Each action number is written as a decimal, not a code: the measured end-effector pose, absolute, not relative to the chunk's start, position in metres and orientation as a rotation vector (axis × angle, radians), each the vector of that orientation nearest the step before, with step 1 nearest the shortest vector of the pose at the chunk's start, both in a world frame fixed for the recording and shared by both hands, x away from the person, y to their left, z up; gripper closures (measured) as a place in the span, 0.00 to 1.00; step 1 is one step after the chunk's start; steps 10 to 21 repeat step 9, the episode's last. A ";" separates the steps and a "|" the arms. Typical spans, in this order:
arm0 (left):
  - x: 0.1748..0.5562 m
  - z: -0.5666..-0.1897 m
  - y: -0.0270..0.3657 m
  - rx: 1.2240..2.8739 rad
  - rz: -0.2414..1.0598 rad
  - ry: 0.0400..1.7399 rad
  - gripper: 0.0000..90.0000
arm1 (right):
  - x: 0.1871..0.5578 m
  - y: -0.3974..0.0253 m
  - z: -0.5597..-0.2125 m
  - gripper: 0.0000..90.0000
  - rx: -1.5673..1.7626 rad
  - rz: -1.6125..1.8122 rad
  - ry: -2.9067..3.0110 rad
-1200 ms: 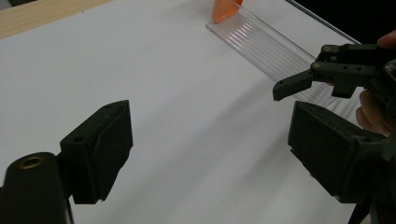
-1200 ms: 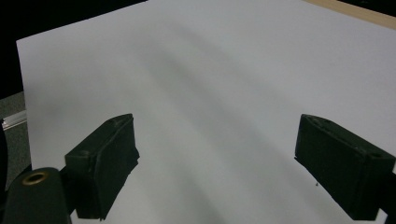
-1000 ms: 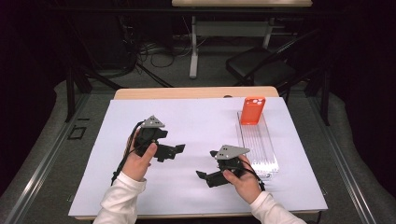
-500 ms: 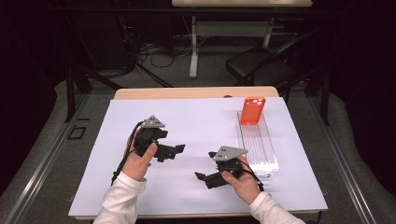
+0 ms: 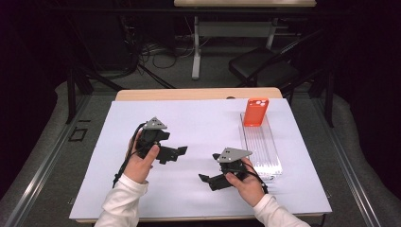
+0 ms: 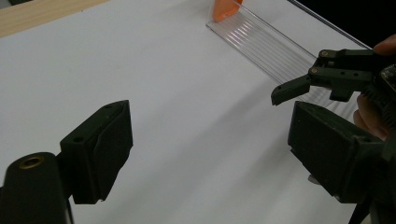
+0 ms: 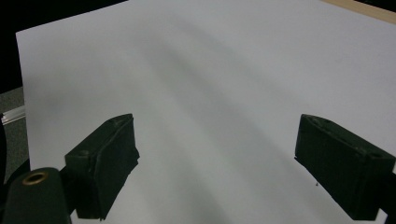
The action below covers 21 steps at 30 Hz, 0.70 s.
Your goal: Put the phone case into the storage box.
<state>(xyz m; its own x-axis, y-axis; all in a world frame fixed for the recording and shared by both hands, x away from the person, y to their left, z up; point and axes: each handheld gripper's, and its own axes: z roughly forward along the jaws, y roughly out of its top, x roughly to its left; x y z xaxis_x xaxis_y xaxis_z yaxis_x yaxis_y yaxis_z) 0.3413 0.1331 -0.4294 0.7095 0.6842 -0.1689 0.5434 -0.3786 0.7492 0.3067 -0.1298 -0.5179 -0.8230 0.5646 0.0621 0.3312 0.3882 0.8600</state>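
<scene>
Phone [image 5: 256, 112], orange, stands propped upright at the far end of the clear ribbed tray [image 5: 262, 146] on the right side of my white sheet [image 5: 203, 123]. I see its lower edge again at the tray's far end in the left gripper view [image 6: 224, 8]. My right gripper [image 5: 206, 179] hovers just left of the tray's near end, jaws spread wide with only paper between them. My left gripper [image 5: 182, 150] sits left of centre, pointing toward the right one, jaws likewise spread and holding nothing.
</scene>
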 end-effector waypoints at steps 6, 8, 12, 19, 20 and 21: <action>0.343 -0.429 0.133 2.078 0.212 0.930 0.16 | 0.307 -0.129 -0.519 0.14 0.795 1.388 2.428; 0.343 -0.429 0.133 2.074 0.209 0.934 0.16 | 0.306 -0.129 -0.519 0.14 0.793 1.387 2.429; 0.344 -0.430 0.133 2.072 0.209 0.934 0.16 | 0.306 -0.130 -0.518 0.14 0.794 1.387 2.429; 0.344 -0.430 0.133 2.072 0.209 0.934 0.16 | 0.306 -0.130 -0.518 0.14 0.794 1.387 2.429; 0.344 -0.430 0.133 2.072 0.209 0.934 0.16 | 0.306 -0.130 -0.518 0.14 0.794 1.387 2.429; 0.344 -0.430 0.133 2.072 0.209 0.934 0.16 | 0.306 -0.130 -0.518 0.14 0.794 1.387 2.429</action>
